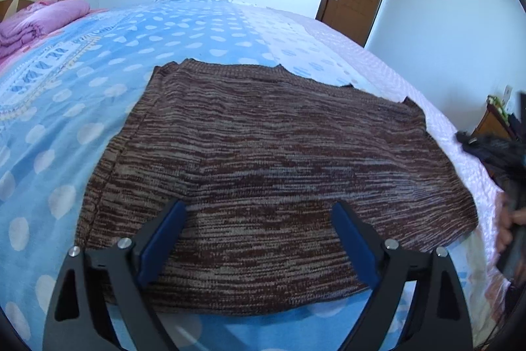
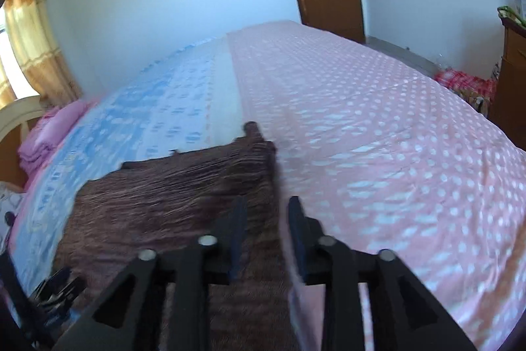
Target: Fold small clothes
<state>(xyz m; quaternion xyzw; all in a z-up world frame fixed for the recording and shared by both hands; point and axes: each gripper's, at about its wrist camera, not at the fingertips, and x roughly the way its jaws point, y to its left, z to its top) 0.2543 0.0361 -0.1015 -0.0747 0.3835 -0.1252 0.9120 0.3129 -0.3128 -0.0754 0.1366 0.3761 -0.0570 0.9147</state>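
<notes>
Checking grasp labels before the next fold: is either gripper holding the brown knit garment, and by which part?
Neither. The left gripper hovers open over the brown knit garment; the right gripper is open at its right edge.

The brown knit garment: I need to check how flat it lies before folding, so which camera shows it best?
The left wrist view: the brown knit garment appears sharp, nearly whole, spread flat on the bed. The right wrist view is motion-blurred and shows only its right part, with the right gripper straddling the edge.
</notes>
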